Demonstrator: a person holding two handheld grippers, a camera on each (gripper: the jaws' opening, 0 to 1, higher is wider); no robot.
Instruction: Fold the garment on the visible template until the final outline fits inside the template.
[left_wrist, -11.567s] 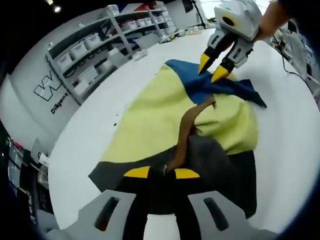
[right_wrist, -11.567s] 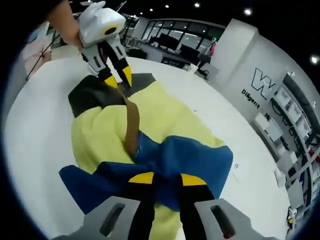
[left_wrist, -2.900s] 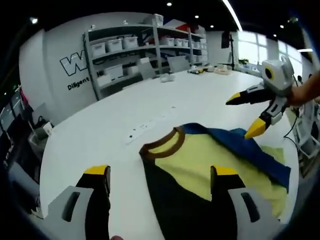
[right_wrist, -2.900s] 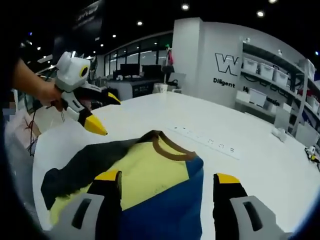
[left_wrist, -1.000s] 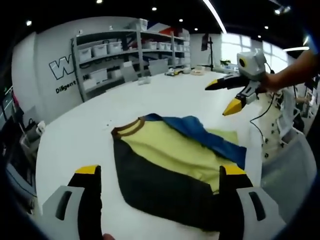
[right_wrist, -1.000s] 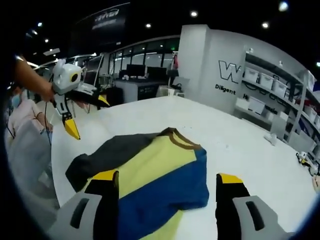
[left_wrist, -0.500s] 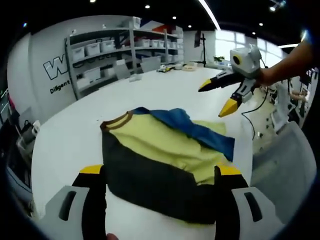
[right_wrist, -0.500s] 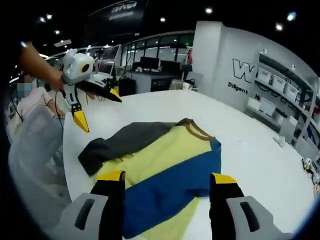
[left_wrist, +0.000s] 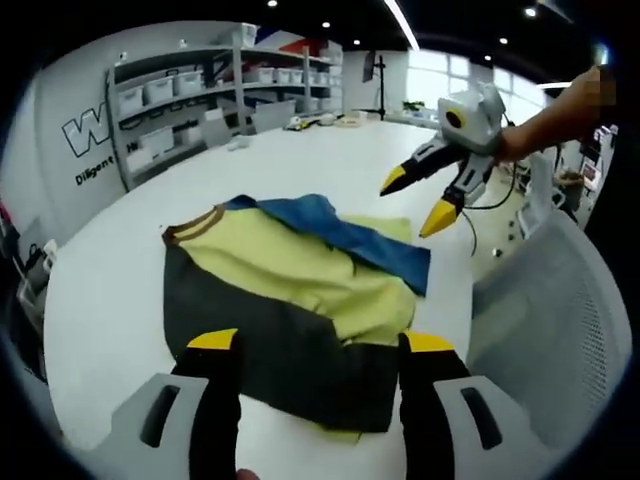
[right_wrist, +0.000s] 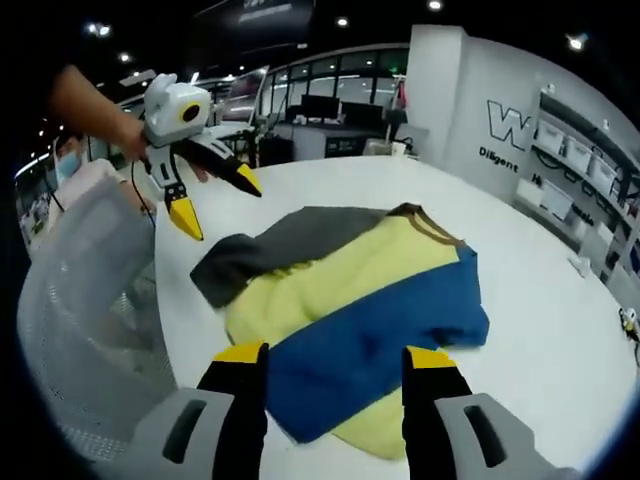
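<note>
A folded garment (left_wrist: 290, 300) in yellow, blue and dark grey with a brown collar lies on the white table (left_wrist: 110, 300); in the right gripper view the garment (right_wrist: 350, 310) shows its blue band nearest. My left gripper (left_wrist: 312, 342) hangs open above the dark grey side, holding nothing. My right gripper (right_wrist: 335, 354) hangs open over the blue edge, also holding nothing. Each gripper appears in the other's view, held by a hand: the right gripper (left_wrist: 410, 200) beyond the blue side, the left gripper (right_wrist: 216, 208) beyond the grey side. I see no template outline.
A grey mesh chair back (left_wrist: 540, 320) stands at the table's edge, also seen as the chair (right_wrist: 90, 300). Shelves with white bins (left_wrist: 180, 110) line the far wall. Small items lie on the far table end (left_wrist: 320, 120).
Both views have pulled back and up from the garment, which now looks smaller and lies flat. Both grippers stay open and apart from the cloth.
</note>
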